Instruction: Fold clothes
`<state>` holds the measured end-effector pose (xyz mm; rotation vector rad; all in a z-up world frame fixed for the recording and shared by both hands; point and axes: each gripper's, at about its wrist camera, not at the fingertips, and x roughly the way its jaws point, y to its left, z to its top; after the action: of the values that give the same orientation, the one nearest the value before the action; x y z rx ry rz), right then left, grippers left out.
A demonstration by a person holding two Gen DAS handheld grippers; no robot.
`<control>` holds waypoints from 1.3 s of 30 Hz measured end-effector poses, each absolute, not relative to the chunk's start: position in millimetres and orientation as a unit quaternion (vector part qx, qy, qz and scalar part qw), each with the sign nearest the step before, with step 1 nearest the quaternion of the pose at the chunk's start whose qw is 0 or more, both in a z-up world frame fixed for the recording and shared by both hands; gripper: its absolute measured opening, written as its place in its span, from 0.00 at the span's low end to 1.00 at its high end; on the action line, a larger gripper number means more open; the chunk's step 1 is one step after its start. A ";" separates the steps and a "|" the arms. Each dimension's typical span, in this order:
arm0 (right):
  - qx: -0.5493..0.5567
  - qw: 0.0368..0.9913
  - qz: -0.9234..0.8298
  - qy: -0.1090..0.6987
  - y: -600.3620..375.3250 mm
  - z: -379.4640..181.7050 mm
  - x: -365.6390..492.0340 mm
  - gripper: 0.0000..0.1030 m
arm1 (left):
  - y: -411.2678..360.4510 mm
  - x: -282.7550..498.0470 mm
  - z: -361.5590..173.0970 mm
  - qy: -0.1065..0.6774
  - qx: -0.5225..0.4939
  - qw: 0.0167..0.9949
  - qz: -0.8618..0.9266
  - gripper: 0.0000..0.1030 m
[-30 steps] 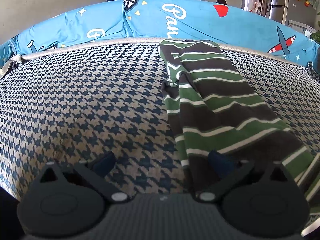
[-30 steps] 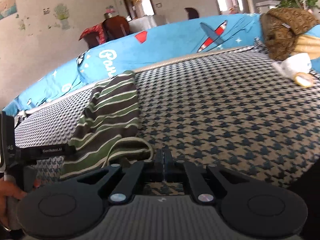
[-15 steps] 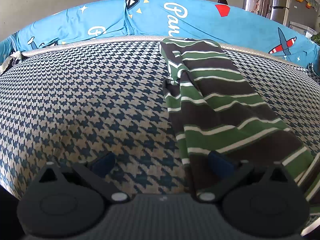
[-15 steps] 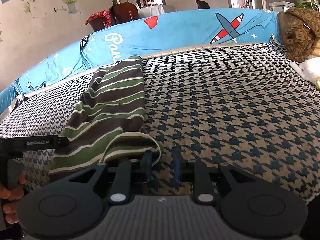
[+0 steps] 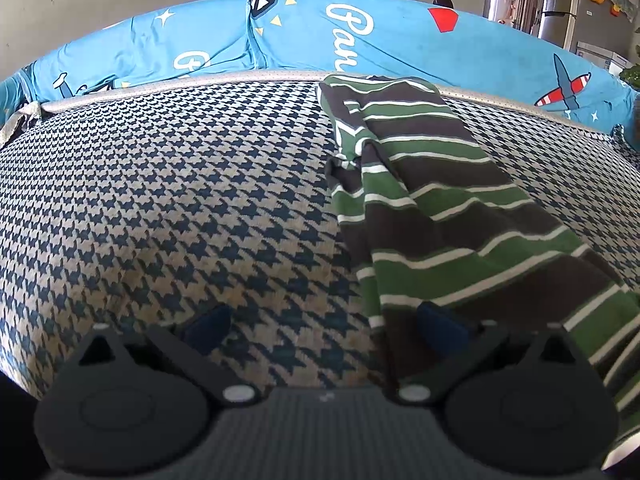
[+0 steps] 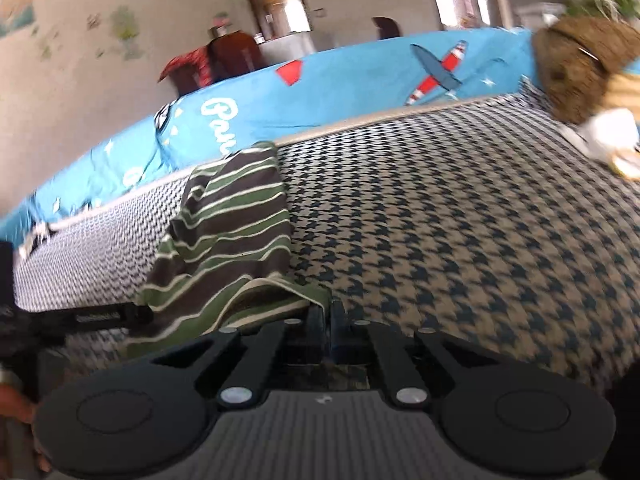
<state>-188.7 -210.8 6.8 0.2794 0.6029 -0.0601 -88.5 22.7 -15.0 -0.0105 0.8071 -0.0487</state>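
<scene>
A green, brown and white striped garment (image 5: 436, 200) lies in a long folded strip on the houndstooth bed cover (image 5: 180, 200), running from the far edge toward me. My left gripper (image 5: 322, 326) is open low over the cover, its right finger (image 5: 440, 326) on the garment's near left edge and its left finger (image 5: 204, 324) over bare cover. In the right wrist view the garment (image 6: 232, 232) sits left of centre. My right gripper (image 6: 326, 316) is shut at the garment's near right hem corner (image 6: 296, 300), which rises to the fingertips. That view is blurred.
A blue printed sheet (image 5: 360, 40) rims the bed's far side. At the bed's right end lie a brown patterned bundle (image 6: 580, 64) and a white item (image 6: 608, 132). The left tool's black body (image 6: 100, 314) and a hand (image 6: 12, 404) show at the left. Bare cover (image 6: 480, 240) spreads right of the garment.
My right gripper was shut, stood partly open half a second ago, and is now shut at the hem corner; its view has tilted and blurred. The left gripper has barely moved.
</scene>
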 end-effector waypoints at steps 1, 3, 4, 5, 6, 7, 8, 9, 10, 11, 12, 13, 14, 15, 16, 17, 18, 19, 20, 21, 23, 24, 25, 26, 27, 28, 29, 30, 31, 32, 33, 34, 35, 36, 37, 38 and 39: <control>0.138 0.943 -0.033 0.300 -209.4 7.1 -194.9 0.04 | 23.3 -90.3 -14.6 0.393 -0.005 0.919 -0.024 1.00; 0.139 0.940 -0.040 0.309 -206.6 6.9 -207.2 0.02 | 23.6 -94.5 -14.6 0.394 -0.004 0.919 -0.026 1.00; 0.137 0.935 -0.048 0.323 -205.5 3.7 -211.3 0.02 | 23.4 -96.5 -14.6 0.395 -0.003 0.918 -0.028 1.00; 0.141 0.929 -0.058 0.338 -207.9 -1.3 -213.1 0.02 | 22.9 -98.3 -14.3 0.395 -0.002 0.918 -0.029 1.00; 0.147 0.921 -0.068 0.353 -211.2 -6.5 -214.3 0.02 | 22.4 -100.4 -13.9 0.395 0.000 0.918 -0.030 1.00; 0.162 0.916 -0.078 0.360 -217.1 -9.2 -215.5 0.02 | 21.8 -102.9 -13.6 0.394 0.002 0.919 -0.031 1.00; 0.172 0.915 -0.083 0.354 -221.4 -7.2 -216.8 0.02 | 21.3 -105.1 -13.3 0.393 0.005 0.919 -0.033 1.00; 0.182 0.916 -0.088 0.347 -225.2 -4.3 -218.1 0.02 | 20.7 -107.3 -13.0 0.393 0.007 0.919 -0.034 1.00; 0.178 0.920 -0.083 0.340 -224.1 -1.9 -218.5 0.02 | 19.9 -109.3 -12.8 0.392 0.008 0.919 -0.037 1.00; 0.171 0.924 -0.075 0.334 -222.0 0.4 -218.7 0.02 | 18.9 -111.2 -12.5 0.392 0.010 0.919 -0.040 1.00; 0.164 0.928 -0.068 0.327 -219.8 2.7 -219.0 0.02 | 17.5 -113.2 -12.4 0.391 0.012 0.919 -0.043 1.00; 0.157 0.932 -0.060 0.321 -217.6 5.1 -219.2 0.04 | 15.6 -115.3 -12.5 0.391 0.015 0.919 -0.047 1.00; 0.150 0.934 -0.053 0.320 -215.3 5.8 -217.2 0.08 | 13.8 -117.5 -12.5 0.390 0.019 0.919 -0.050 1.00; 0.143 0.935 -0.046 0.320 -212.9 6.2 -214.7 0.09 | 11.8 -119.6 -12.4 0.389 0.023 0.919 -0.053 1.00; 0.136 0.937 -0.039 0.320 -210.5 6.6 -212.2 0.11 | 9.9 -121.4 -12.2 0.388 0.027 0.920 -0.056 1.00; 0.125 0.939 -0.034 0.319 -208.0 7.3 -209.8 0.14 | 8.4 -122.7 -12.1 0.387 0.031 0.920 -0.060 1.00; 0.113 0.941 -0.029 0.317 -205.3 8.2 -207.4 0.17 | 7.4 -123.5 -12.0 0.387 0.033 0.920 -0.063 1.00; 0.099 0.943 -0.024 0.317 -202.3 8.7 -204.4 0.24 | 6.7 -123.8 -12.1 0.386 0.035 0.919 -0.065 1.00; 0.088 0.944 -0.020 0.317 -199.9 7.8 -201.8 0.29 | 6.2 -124.0 -12.2 0.386 0.036 0.919 -0.067 1.00; 0.078 0.945 -0.017 0.317 -197.6 6.5 -199.3 0.29 | 6.3 -123.9 -12.3 0.387 0.035 0.919 -0.067 1.00; 0.058 0.947 -0.010 0.317 -193.2 4.1 -194.4 0.34 | 7.2 -122.8 -12.9 0.388 0.032 0.918 -0.068 1.00; 0.048 0.947 -0.007 0.317 -190.9 2.9 -191.9 0.34 | 7.6 -122.3 -13.2 0.389 0.030 0.918 -0.068 1.00; 0.039 0.948 -0.004 0.316 -188.7 1.6 -189.5 0.34 | 7.9 -122.2 -13.3 0.389 0.030 0.918 -0.069 1.00; 0.029 0.948 0.000 0.316 -186.4 0.4 -187.0 0.34 | 8.0 -122.1 -13.4 0.389 0.030 0.918 -0.069 1.00; 0.019 0.949 0.003 0.316 -184.2 -0.8 -184.6 0.34 | 7.9 -122.0 -13.6 0.389 0.030 0.918 -0.069 1.00; 0.009 0.949 0.006 0.315 -182.0 -2.0 -182.1 0.34 | 8.1 -121.9 -13.8 0.388 0.031 0.918 -0.069 1.00; 0.001 0.950 0.006 0.313 -179.9 -3.9 -180.0 0.34 | 8.6 -121.8 -13.9 0.389 0.030 0.918 -0.070 1.00; -0.006 0.950 0.006 0.311 -177.7 -5.0 -177.2 0.34 | 9.2 -121.6 -14.1 0.389 0.029 0.918 -0.070 1.00; -0.010 0.950 0.008 0.311 -176.4 -5.5 -175.4 0.34 | 9.7 -121.5 -14.2 0.389 0.028 0.918 -0.071 1.00; -0.012 0.951 0.010 0.310 -175.2 -5.9 -173.8 0.32 | 10.2 -121.4 -14.4 0.390 0.027 0.918 -0.071 1.00; -0.012 0.951 0.010 0.310 -175.3 -6.5 -172.8 0.28 | 10.2 -121.3 -14.4 0.390 0.027 0.918 -0.071 1.00; -0.012 0.951 0.009 0.310 -175.6 -7.1 -171.8 0.16 | 9.6 -121.4 -14.4 0.390 0.027 0.918 -0.071 1.00; -0.010 0.950 0.007 0.312 -176.0 -7.4 -171.4 0.10 | 9.2 -121.5 -14.4 0.390 0.027 0.918 -0.070 1.00; -0.006 0.949 0.006 0.315 -177.2 -7.3 -171.4 0.08 | 8.9 -121.6 -14.3 0.389 0.028 0.918 -0.070 1.00; 0.001 0.949 0.001 0.316 -179.7 -6.2 -173.7 0.04 | 8.7 -121.6 -14.2 0.389 0.029 0.918 -0.070 1.00; 0.009 0.948 -0.004 0.317 -182.5 -4.8 -176.4 0.03 | 8.8 -121.6 -14.0 0.389 0.029 0.918 -0.070 1.00; 0.016 0.948 -0.010 0.319 -185.3 -3.5 -179.2 0.03 | 9.2 -121.7 -13.7 0.388 0.029 0.918 -0.070 1.00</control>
<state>-179.2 -185.3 -3.5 0.0335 0.6486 -0.0195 -121.7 9.2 -13.7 0.0606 0.7987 -0.1431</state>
